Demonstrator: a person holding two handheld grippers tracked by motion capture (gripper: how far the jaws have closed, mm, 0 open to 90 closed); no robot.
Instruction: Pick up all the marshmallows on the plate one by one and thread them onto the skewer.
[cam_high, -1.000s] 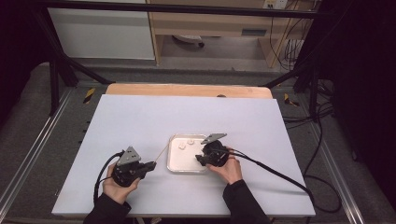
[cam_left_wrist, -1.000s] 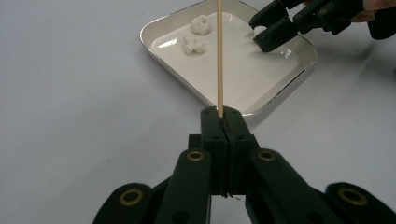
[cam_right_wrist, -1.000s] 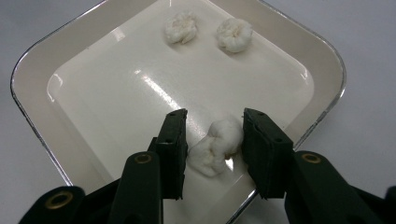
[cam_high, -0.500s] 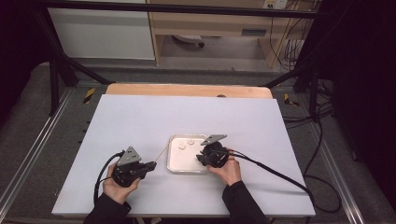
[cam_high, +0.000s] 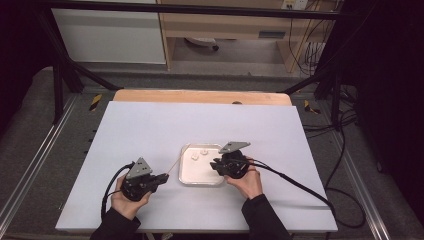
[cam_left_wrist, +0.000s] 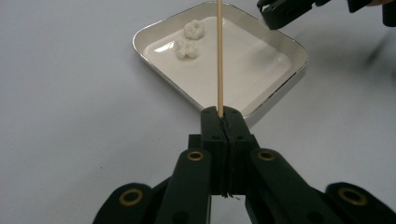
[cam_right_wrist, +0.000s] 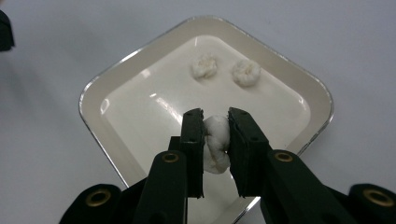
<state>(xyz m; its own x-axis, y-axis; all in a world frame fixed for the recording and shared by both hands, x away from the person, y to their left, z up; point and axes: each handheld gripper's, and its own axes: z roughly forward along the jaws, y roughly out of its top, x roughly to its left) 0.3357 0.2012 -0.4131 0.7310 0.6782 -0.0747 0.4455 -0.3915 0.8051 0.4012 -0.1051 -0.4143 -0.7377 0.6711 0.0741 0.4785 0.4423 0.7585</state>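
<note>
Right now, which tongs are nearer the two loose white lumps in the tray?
Right. The right tongs are over the tray, just beside the lumps; the left tongs sit outside its left rim, holding a skewer.

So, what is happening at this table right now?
A person works with a gripper in each hand at a white table. The left gripper is shut on a thin wooden skewer that points over a small metal tray. The right gripper grips a white lump above the tray. Two more white lumps lie in the tray.
</note>
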